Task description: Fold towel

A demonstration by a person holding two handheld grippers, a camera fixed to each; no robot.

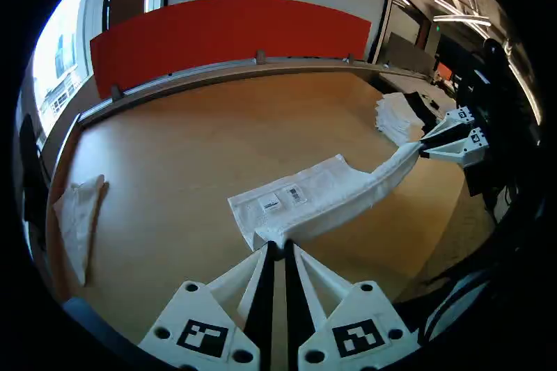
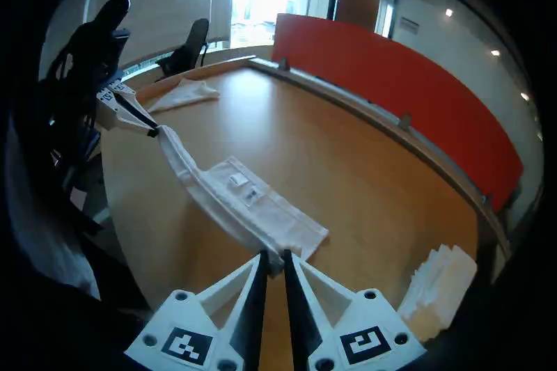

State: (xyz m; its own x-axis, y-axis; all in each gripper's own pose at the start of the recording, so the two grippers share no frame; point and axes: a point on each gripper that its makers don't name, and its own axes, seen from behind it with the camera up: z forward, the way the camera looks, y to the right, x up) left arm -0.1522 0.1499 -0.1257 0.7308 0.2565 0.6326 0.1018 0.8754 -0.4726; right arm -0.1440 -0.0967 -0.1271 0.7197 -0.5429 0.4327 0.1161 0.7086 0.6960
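I'm looking at a wide wooden table (image 1: 181, 155) with a curved edge and a red screen (image 1: 230, 33) standing along its far side. A long white towel (image 1: 313, 193) lies stretched near the front edge, two small labels facing up. A stack of folded towels (image 1: 397, 117) sits at one end, and a loose cloth (image 1: 76, 221) at the other.

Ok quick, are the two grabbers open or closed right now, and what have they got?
Left gripper: closed, pinching one end of the towel.
Right gripper: closed, pinching the other end of the towel.
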